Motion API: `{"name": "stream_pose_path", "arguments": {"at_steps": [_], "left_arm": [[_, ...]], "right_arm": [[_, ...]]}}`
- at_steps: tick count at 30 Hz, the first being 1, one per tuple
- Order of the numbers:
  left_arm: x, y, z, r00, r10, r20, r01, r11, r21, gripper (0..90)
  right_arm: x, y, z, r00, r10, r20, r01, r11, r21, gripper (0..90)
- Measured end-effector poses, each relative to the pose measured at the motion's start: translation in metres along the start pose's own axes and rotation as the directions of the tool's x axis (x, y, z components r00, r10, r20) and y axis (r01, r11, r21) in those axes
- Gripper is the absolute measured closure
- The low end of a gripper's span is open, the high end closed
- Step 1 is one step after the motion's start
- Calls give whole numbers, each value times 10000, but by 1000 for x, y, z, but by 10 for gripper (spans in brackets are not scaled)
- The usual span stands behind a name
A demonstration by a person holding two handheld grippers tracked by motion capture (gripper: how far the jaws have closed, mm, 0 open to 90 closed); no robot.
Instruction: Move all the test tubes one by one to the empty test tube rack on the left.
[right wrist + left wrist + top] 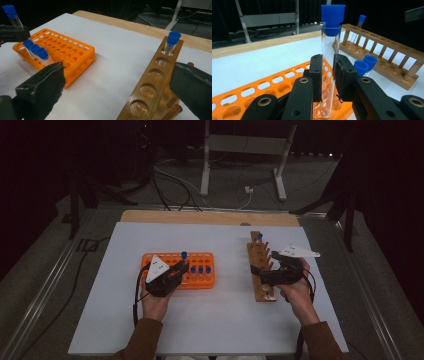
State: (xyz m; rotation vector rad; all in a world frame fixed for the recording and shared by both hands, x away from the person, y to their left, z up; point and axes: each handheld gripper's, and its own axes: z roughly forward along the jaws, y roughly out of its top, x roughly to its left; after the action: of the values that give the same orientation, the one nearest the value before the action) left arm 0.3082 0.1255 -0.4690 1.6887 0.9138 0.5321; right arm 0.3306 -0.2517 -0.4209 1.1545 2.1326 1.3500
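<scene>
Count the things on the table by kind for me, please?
Blue-capped test tubes: 5, meaning 1 in the left hand-held gripper, 3 in the orange rack, 1 in the wooden rack
Orange rack: 1
Wooden rack: 1
Total: 7

Likely a lab, test-tube racks (179, 270), cabled floor (170, 182)

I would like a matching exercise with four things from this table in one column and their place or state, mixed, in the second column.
1. left tool
2. right tool
3. orange plastic tube rack
4. brown wooden tube rack

a. holds one blue-capped tube at its far end
b. jaws wide open
c. holds three blue-capped tubes in a row
d. shut on a clear glass tube with a blue cap

Pairs: 1-d, 2-b, 3-c, 4-a
</scene>
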Motion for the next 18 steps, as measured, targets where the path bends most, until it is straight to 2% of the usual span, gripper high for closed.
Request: {"name": "stream_pose_path", "arguments": {"at_steps": [8, 18], "left_arm": [[1, -7, 4, 9999, 30, -98, -28, 9998, 215, 780], [2, -9, 2, 10000, -45, -54, 46, 9999, 136, 780]], "right_arm": [[3, -1, -2, 9999, -88, -56, 88, 9999, -91, 3], [5, -2, -1, 9998, -126, -123, 126, 9999, -59, 3]]}}
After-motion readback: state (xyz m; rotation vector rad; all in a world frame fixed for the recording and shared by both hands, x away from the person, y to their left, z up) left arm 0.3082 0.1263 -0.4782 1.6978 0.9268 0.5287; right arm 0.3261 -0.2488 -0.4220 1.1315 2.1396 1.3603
